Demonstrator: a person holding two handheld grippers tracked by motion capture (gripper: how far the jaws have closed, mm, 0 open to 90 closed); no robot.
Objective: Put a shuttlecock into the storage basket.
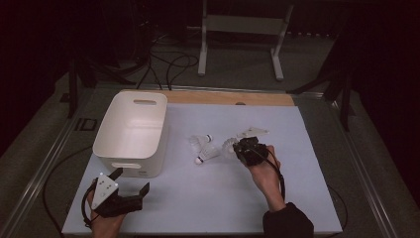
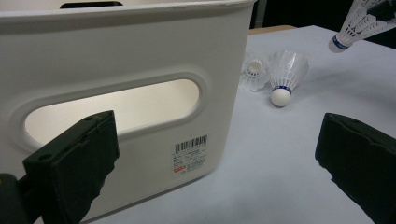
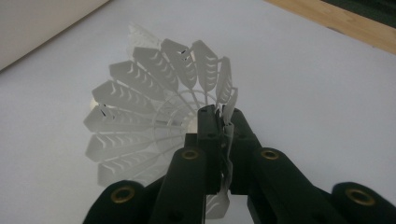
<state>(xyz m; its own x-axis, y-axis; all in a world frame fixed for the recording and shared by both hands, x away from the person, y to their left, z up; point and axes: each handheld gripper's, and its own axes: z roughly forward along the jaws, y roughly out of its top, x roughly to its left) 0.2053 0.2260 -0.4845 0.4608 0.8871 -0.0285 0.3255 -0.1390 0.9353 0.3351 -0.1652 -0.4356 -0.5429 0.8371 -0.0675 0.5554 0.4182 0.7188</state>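
My right gripper (image 3: 223,122) is shut on the skirt edge of a white shuttlecock (image 3: 154,116), whose feathers fan out up and left of the jaws. In the high view this right gripper (image 1: 236,147) sits at table centre-right with the held shuttlecock (image 1: 229,145) at its left tip. Two more shuttlecocks lie on the white mat, one (image 1: 200,140) farther back and one (image 1: 208,154) nearer. My left gripper (image 1: 132,182) stands open at the front left, facing the white bin (image 1: 131,133). In the left gripper view the bin's handle slot (image 2: 112,109) is straight ahead, and the held shuttlecock (image 2: 357,25) hangs at the top right.
The bin's near wall carries a barcode label (image 2: 189,153). A wooden strip (image 1: 233,97) borders the mat's far edge. Cables and a white stand (image 1: 242,29) lie on the floor beyond the table.
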